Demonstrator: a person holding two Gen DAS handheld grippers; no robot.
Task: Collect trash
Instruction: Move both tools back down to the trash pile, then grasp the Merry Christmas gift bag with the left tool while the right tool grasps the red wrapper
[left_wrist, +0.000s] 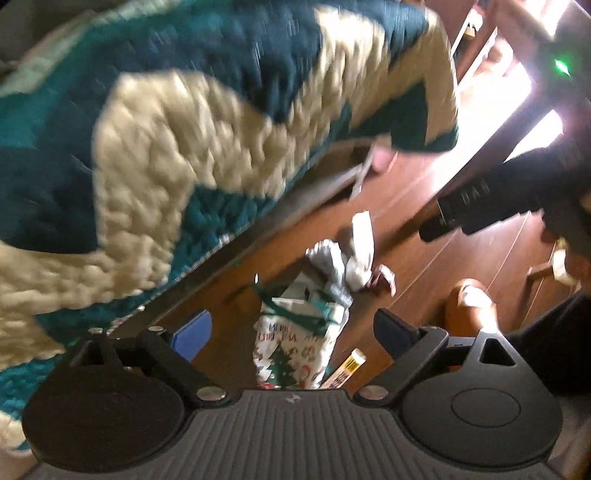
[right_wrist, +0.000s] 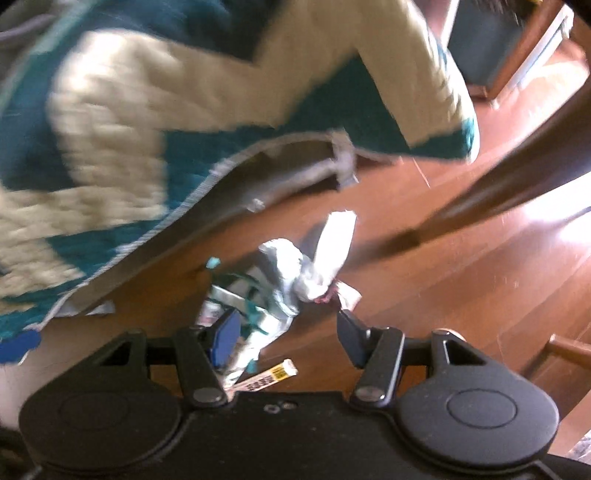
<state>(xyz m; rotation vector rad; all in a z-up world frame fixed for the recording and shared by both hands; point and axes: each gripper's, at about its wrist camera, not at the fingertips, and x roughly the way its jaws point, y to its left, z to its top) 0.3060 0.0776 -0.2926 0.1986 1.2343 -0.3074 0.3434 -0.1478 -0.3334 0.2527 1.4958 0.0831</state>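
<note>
A Christmas-print gift bag (left_wrist: 291, 350) with green ribbon lies on the wooden floor, crumpled silvery wrapping paper (left_wrist: 332, 266) beyond it. A white paper strip (left_wrist: 362, 240) and a small yellow-labelled box (left_wrist: 347, 367) lie beside them. My left gripper (left_wrist: 291, 328) is open above the bag, empty. In the right wrist view the wrapping paper (right_wrist: 280, 266), white strip (right_wrist: 336, 240) and box (right_wrist: 273, 374) show too. My right gripper (right_wrist: 288, 332) is open just above the paper, empty. The right gripper body (left_wrist: 498, 199) shows at the left view's right side.
A teal and cream knitted blanket (left_wrist: 184, 147) hangs over a grey sofa edge (left_wrist: 258, 221) at left, close to the trash. A dark table leg (right_wrist: 480, 192) slants across the wooden floor (right_wrist: 443, 295) at right. A wooden stool leg (left_wrist: 469, 310) stands near right.
</note>
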